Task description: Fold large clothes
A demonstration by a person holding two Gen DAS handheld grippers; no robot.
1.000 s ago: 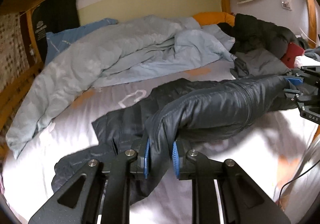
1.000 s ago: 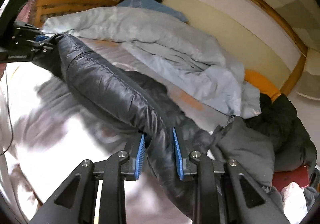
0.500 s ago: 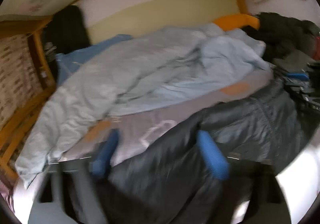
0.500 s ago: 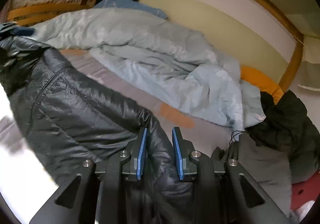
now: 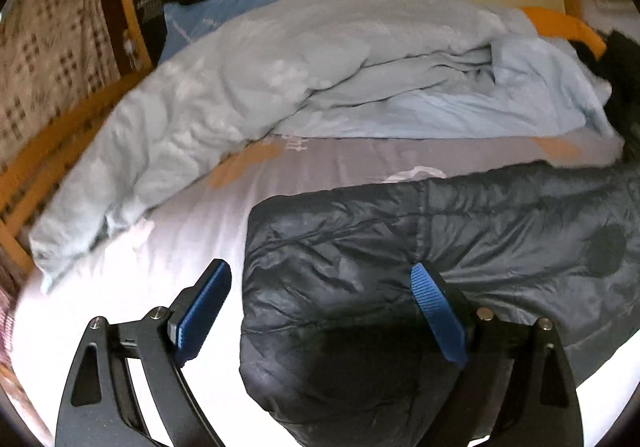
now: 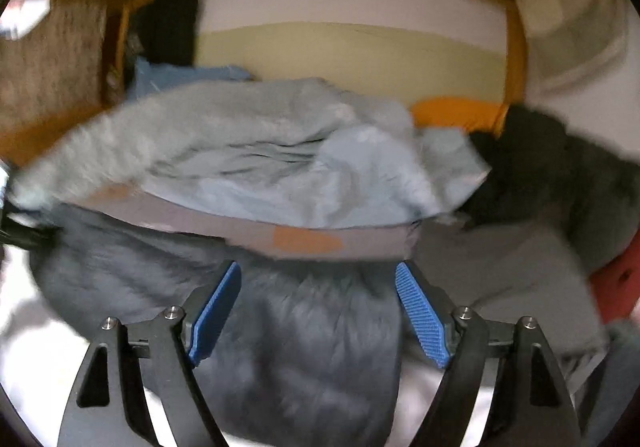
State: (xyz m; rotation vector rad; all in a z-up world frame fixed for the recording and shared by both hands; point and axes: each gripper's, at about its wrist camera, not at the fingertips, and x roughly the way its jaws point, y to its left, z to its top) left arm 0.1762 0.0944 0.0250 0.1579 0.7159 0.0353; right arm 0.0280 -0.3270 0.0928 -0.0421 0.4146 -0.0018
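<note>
On the bed (image 5: 192, 231), the pale blue duvet (image 5: 280, 75) sits bunched along the far side exactly as it was a second ago. In front of it my dark puffer jacket (image 5: 400, 267) now lies flat on the sheet, no longer strung up between my two tools. My left tool (image 5: 320, 307) has let go and spread wide, its right pad over the jacket, the left over bare sheet. My right tool (image 6: 318, 311) has just been opening too, jaws wide, the blurred jacket below and between them, ungripped.
</note>
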